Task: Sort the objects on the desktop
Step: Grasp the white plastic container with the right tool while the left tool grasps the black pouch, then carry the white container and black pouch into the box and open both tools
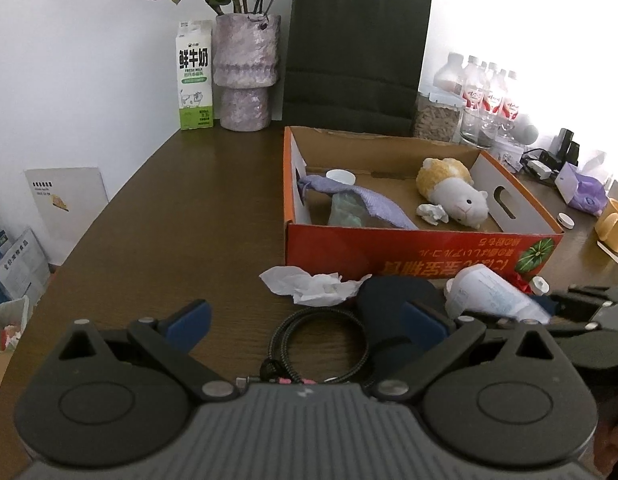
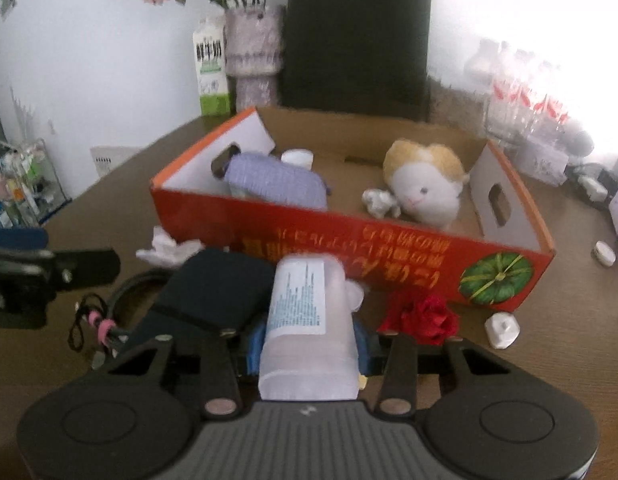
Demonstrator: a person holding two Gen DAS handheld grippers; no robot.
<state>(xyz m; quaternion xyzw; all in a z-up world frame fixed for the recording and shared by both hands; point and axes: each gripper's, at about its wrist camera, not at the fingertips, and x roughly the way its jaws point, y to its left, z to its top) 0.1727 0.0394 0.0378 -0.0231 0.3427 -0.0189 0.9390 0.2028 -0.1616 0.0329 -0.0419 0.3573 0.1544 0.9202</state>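
Observation:
An orange cardboard box (image 1: 413, 252) stands mid-table and holds a plush hamster (image 1: 457, 192), a purple cloth (image 1: 365, 200), a white cap and crumpled paper. In front of it lie a crumpled tissue (image 1: 313, 286), a dark blue pouch (image 1: 389, 300) and a coiled black cable (image 1: 321, 344). My left gripper (image 1: 307, 322) is open above the cable and grips nothing. My right gripper (image 2: 309, 344) is shut on a white translucent bottle (image 2: 305, 308), with a blue pad against each side. A red fabric rose (image 2: 425, 318) and a small white cap (image 2: 503, 330) lie to the bottle's right.
Along the back wall stand a milk carton (image 1: 195, 76), a vase of flowers (image 1: 245, 76), a black paper bag (image 1: 353, 56) and several water bottles (image 1: 489, 92). A yellow mug (image 1: 615, 224) and small clutter sit at the right. The table's left edge drops to boxes on the floor.

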